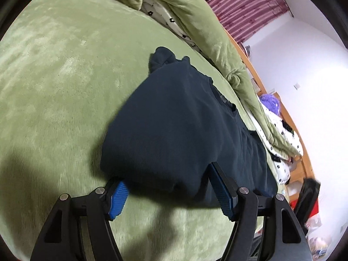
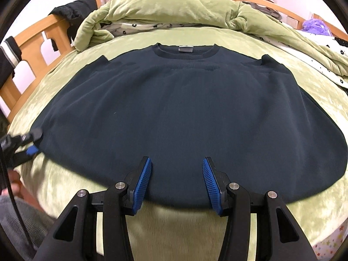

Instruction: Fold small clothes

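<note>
The dark navy knitted sweater [image 2: 174, 113] lies flat, front up, on the pale green plush bed cover [image 2: 195, 228], its ribbed collar and grey neck label [image 2: 185, 49] on the far side from me and its hem nearest me. My right gripper [image 2: 176, 180] hovers over the middle of that hem, its blue ribbed pads spread wide with nothing between them. My left gripper [image 1: 167, 192] sits at the sweater's left side edge, also spread, with one blue pad tucked under the cloth there and the other above it, so the edge lies between the jaws but is not clamped. I judge the step in hand to be taking hold for the first fold. To do it well I should close both grippers on a single doubled edge of the sweater only, without pinching the plush cover beneath, then lift evenly so the knit does not drag or bunch. Beyond the sweater's collar a crumpled green quilt with a flower-print lining [image 2: 174, 8] is heaped against the wooden bed frame [image 2: 32, 43]. I see no box, basket or other container near the sweater.
</note>
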`<state>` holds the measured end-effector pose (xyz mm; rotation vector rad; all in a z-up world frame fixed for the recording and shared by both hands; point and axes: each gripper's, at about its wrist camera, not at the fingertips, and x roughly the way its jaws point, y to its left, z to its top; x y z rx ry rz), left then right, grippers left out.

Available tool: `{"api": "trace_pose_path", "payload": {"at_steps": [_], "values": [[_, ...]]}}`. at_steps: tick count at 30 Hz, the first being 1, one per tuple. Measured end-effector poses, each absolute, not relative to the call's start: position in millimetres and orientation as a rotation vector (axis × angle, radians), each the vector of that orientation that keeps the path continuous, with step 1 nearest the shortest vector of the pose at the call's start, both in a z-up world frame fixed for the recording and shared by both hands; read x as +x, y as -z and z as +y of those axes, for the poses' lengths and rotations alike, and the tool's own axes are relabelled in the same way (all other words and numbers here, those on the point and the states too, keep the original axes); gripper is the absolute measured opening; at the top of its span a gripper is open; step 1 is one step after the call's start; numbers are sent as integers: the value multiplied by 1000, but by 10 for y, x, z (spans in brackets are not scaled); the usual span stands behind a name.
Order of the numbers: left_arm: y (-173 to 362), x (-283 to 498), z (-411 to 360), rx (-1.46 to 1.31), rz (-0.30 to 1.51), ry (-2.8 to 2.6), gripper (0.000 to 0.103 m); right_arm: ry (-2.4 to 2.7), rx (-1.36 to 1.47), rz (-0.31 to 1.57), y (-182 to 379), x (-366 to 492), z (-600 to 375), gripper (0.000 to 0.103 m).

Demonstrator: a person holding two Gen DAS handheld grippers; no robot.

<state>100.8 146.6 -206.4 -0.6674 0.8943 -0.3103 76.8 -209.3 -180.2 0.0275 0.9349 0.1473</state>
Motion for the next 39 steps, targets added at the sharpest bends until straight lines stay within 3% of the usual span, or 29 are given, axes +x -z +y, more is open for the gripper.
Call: {"api": "trace_pose_path", "payload": {"at_steps": [8,10,15,17,29,39], "values": [[2004,1181,1435,-669,916,210,67,-161,102,896,1561,616,-2308,50],[1956,1196,1414,-645,910,180,60,-154,121,874,1500,579,-2414,49],[1707,1186,1288,-546,882,112,29,-140,177,852,1435,531,-2707,50],[1541,1176,1206,-488,857,103,27,-136,200,840,1399,505,-2861,50],[436,1312,209,-269,707,197,20,-44,221,793,1274,267,-3733,50],[344,1193,-1129,-85,725,391,18,20,236,779,1203,-1,-4348,50]]}}
